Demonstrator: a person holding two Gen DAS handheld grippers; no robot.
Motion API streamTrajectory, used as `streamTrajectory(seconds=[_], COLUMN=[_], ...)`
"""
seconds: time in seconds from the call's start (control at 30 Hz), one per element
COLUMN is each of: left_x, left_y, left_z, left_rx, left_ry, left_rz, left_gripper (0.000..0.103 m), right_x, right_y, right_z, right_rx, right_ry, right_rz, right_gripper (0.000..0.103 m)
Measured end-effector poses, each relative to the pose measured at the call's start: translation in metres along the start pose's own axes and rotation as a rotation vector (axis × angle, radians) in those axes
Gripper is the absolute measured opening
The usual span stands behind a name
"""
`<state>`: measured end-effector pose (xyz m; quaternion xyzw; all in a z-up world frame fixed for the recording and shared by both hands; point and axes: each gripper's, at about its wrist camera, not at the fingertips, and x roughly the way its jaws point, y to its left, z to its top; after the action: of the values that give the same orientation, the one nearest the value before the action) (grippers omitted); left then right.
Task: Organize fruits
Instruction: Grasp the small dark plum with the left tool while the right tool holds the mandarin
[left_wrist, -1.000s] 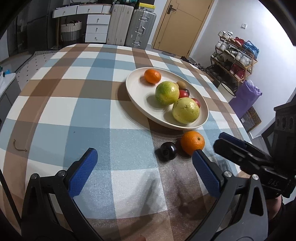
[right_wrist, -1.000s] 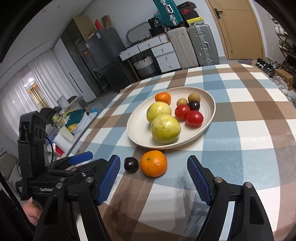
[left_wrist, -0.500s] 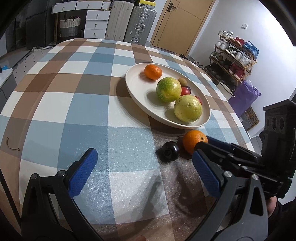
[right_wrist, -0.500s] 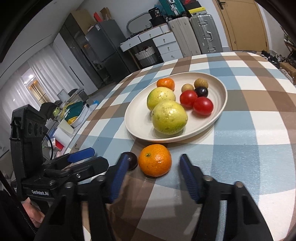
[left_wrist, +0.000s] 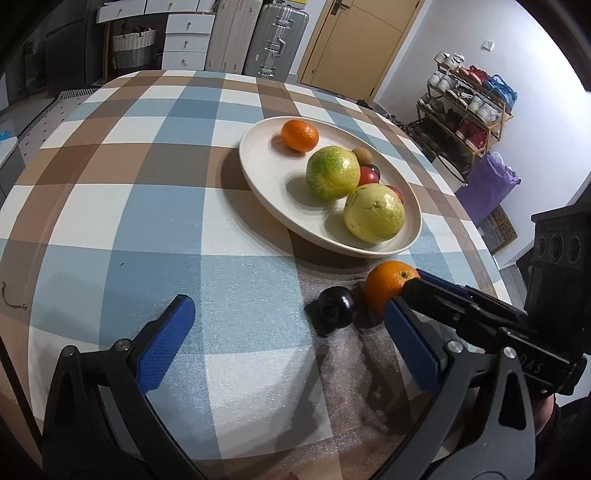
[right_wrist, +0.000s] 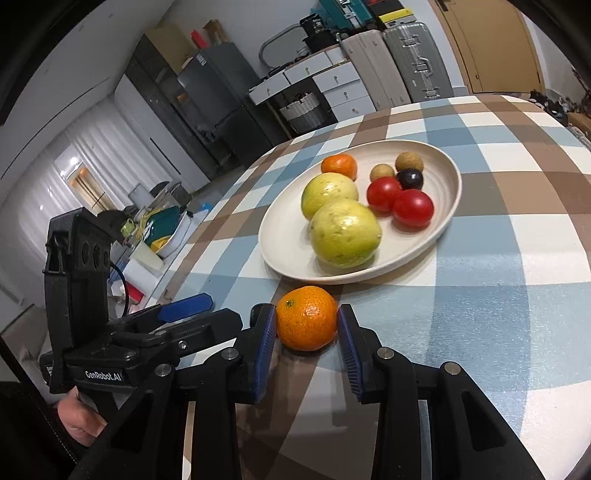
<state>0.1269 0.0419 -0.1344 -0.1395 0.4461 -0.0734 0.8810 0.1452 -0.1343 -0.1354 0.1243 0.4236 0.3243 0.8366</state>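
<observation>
An orange (right_wrist: 306, 318) lies on the checked tablecloth just in front of the cream plate (right_wrist: 448, 206). My right gripper (right_wrist: 307, 328) has closed on the orange, both blue pads touching its sides; it also shows in the left wrist view (left_wrist: 386, 286). A dark plum (left_wrist: 335, 305) lies beside the orange, hidden in the right wrist view by the left finger. The plate (left_wrist: 266, 173) holds two yellow-green fruits, an orange, two red tomatoes, a plum and two small brown fruits. My left gripper (left_wrist: 288, 332) is open and empty, low over the cloth near the plum.
The round table's edge (left_wrist: 484, 258) runs close behind the right gripper. Suitcases and drawers (left_wrist: 229, 37) stand at the far wall, a shoe rack (left_wrist: 469, 110) at the right. A cluttered side counter (right_wrist: 159, 229) lies past the table's left edge.
My right gripper moved forward around the orange and closed from wide open onto it. My left gripper drifted a little closer to the plum and stayed open.
</observation>
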Motion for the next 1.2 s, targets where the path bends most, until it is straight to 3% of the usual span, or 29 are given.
streamTrajectory(seconds=[0.17, 0.4, 0.53, 0.8, 1.2], left_x=[0.007, 0.008, 0.004, 0.0, 0.011], left_y=[-0.005, -0.009, -0.005, 0.007, -0.006], left_z=[0.0, 0.0, -0.004, -0.005, 0.003], left_rx=[0.013, 0.017, -0.002, -0.024, 0.022], left_ry=[0.02, 0.022, 0.023, 0.019, 0.042], left_rz=[0.003, 0.015, 0.016, 0.023, -0.003], left_gripper=[0.102, 0.102, 0.102, 0.102, 0.102], right_x=[-0.009, -0.01, -0.006, 0.01, -0.016], right_y=[-0.002, 0.001, 0.004, 0.009, -0.002], right_z=[-0.001, -0.002, -0.002, -0.002, 0.001], right_rx=[-0.004, -0.034, -0.052, -0.043, 0.0], right_ry=[-0.022, -0.006, 0.023, 0.076, -0.011], right_rz=[0.009, -0.002, -0.004, 0.039, 0.053], right_gripper=[0.027, 0.027, 0.036, 0.037, 0.034])
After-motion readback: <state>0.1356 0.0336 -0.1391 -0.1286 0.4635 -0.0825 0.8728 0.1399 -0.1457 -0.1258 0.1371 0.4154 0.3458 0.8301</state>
